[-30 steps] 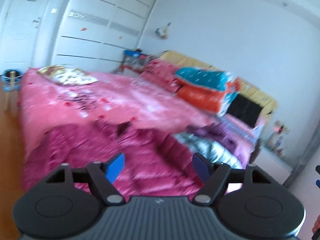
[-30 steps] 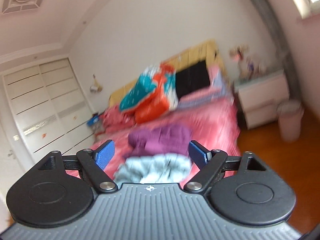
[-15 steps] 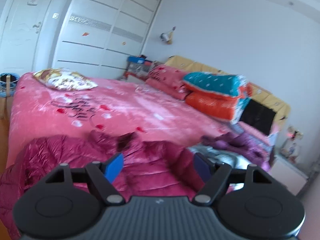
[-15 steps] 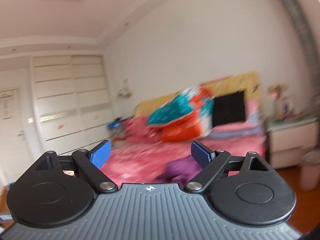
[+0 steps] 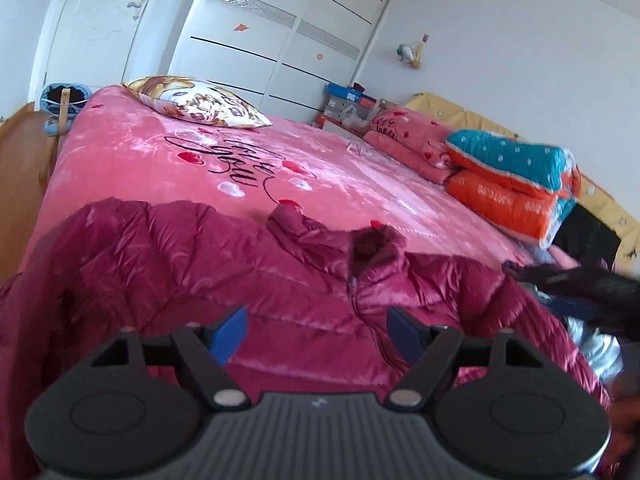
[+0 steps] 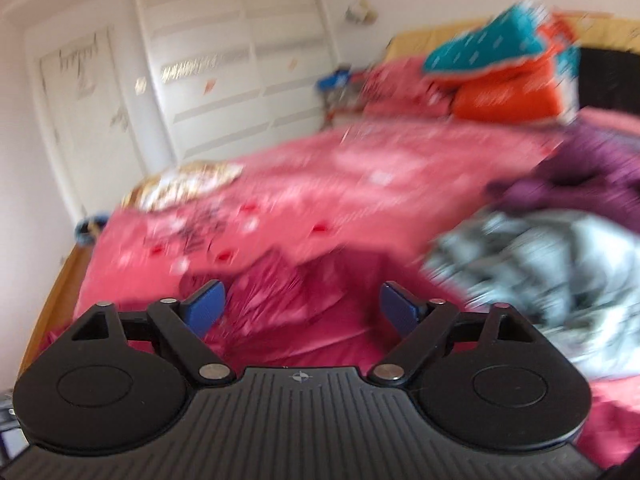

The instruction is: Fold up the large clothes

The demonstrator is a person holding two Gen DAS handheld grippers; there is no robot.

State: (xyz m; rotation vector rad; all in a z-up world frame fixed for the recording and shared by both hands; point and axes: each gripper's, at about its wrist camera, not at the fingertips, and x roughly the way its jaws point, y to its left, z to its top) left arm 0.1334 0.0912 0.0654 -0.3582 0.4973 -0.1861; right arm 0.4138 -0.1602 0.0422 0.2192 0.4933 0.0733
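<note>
Item: red puffer jacket [image 5: 224,264] spread on bed [image 5: 328,184], just ahead of left gripper [image 5: 316,326] and right gripper [image 6: 300,304]. Both grippers apart, empty. Advice: pinch a sleeve edge, not slippery bulk.

A home bedroom: a bed [image 5: 132,168] under a pink blanket, a pillow [image 5: 196,102], folded quilts [image 5: 512,176], white wardrobe doors [image 5: 288,36].

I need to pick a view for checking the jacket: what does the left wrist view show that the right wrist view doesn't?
Left wrist only: the magenta puffer jacket's collar and zipper line, sharp, plus the door. Right wrist only: the silver-grey garment and purple garment in full, though blurred. Both: the magenta puffer jacket, pink bedspread, patterned pillow, folded teal and orange quilts, and open, empty jaws.
</note>
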